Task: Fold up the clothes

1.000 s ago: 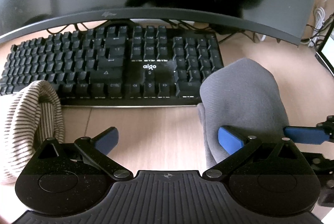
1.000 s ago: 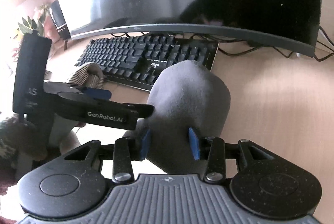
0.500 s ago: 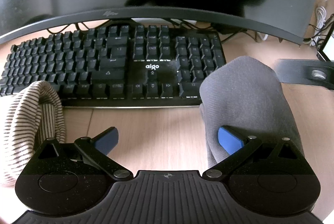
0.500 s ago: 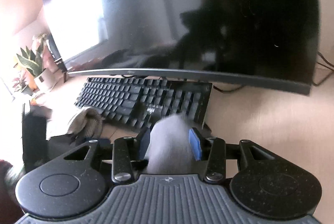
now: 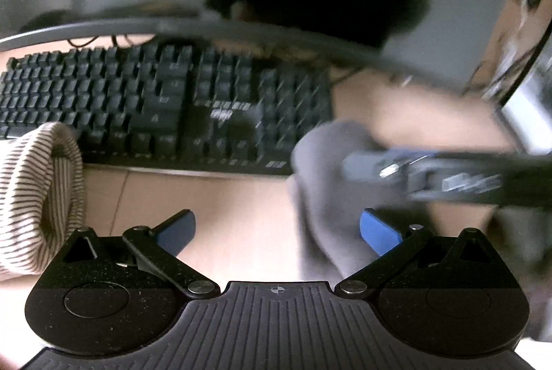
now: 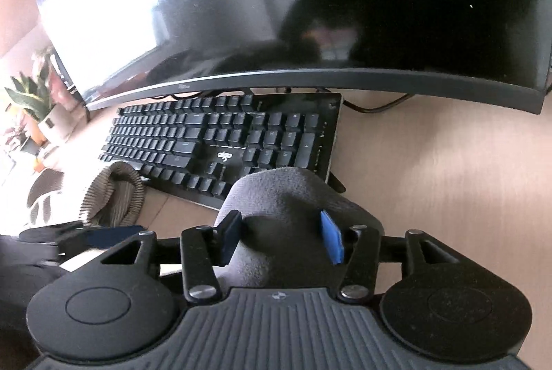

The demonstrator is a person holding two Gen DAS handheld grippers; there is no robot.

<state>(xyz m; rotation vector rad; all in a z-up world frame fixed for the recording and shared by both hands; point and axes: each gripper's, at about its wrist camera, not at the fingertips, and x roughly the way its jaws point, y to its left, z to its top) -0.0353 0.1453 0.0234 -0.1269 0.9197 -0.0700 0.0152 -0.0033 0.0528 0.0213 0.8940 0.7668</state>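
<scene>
A grey garment [image 5: 321, 197] lies bunched on the wooden desk in front of the keyboard. Its hump [image 6: 283, 197] fills the gap of my right gripper [image 6: 281, 235], whose jaws are opening while both blue pads still dent the cloth. In the left wrist view that right gripper [image 5: 365, 163] is a blurred shape reaching in from the right over the grey cloth. My left gripper [image 5: 276, 228] stands open over bare desk, its right pad at the grey garment's edge. A striped garment [image 5: 34, 190] sits rolled up to its left, also seen as a striped roll [image 6: 114, 194].
A black keyboard [image 6: 224, 135] lies just behind both garments, under a wide curved monitor [image 6: 310, 7]. Cables run behind the monitor at the right. A potted plant [image 6: 34, 97] stands far left. Bare desk [image 6: 448, 180] stretches to the right of the grey garment.
The right gripper has come back into the left wrist view, lying across the grey garment. Its pads stand slightly wider apart than before. The left gripper stays open in place.
</scene>
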